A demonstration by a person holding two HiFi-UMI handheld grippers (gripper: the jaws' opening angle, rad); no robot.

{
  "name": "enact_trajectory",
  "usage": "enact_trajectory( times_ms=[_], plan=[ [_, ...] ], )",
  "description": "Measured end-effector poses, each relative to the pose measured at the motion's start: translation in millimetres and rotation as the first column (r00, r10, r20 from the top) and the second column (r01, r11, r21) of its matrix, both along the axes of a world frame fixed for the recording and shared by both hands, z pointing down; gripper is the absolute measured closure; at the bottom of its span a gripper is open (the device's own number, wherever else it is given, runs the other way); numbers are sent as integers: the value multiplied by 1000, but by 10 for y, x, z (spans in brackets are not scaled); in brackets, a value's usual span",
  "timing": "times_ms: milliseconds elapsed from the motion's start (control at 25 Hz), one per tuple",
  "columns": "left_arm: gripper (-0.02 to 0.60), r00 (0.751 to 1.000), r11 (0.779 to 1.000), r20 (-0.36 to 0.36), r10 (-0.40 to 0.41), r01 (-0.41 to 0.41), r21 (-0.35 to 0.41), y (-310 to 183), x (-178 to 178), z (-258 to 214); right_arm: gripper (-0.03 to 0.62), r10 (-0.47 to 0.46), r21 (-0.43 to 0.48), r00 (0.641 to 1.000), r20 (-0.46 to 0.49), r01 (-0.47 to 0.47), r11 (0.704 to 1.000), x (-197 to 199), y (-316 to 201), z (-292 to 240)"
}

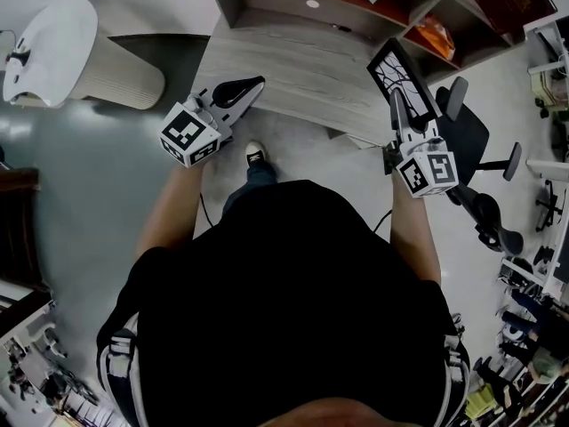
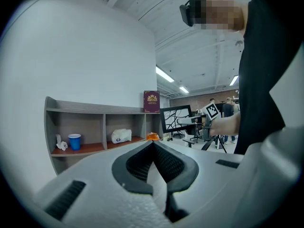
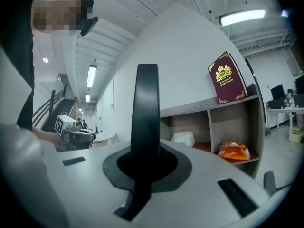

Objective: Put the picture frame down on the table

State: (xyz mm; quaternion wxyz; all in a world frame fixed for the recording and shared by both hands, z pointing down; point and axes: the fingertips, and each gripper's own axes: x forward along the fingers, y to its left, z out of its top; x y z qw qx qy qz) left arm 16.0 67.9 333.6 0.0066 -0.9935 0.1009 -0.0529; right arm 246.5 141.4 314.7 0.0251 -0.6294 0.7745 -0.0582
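While the right gripper (image 1: 399, 112) clamps the picture frame (image 1: 394, 71), book (image 3: 227, 78) print blurs.

My left gripper (image 1: 252, 87) level, jaws together and empty, my right gripper (image 1: 398, 105) level, jaws clamped on the picture frame (image 1: 391, 68).

Pic frame (image 3: 146, 103) edge-on, face hidden.

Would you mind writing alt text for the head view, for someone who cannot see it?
Seen from above, a person's right gripper holds a black picture frame upright by the right end of a grey wooden table. The left gripper, shut and empty, points toward the table.
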Motion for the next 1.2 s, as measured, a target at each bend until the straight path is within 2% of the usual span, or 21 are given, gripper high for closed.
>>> enact_trajectory(
  times_ms=[600, 960, 1200],
  plan=[
    [565, 1000, 1000, 17, 21, -21, -19, -726, -96, 94, 579, -3, -17, 1000, 19, 3, 1000, -215, -687, 128],
    [565, 999, 999, 7, 49, -49, -24, -1123, -171, 108, 579, -20, -53, 1000, 19, 21, 998, -491, -1038, 244],
    [565, 999, 998, 2, 48, -48, -43, -1427, -359, 173, 579, -41, -77, 999, 17, 43, 996, -762, -1342, 330]
  ],
)
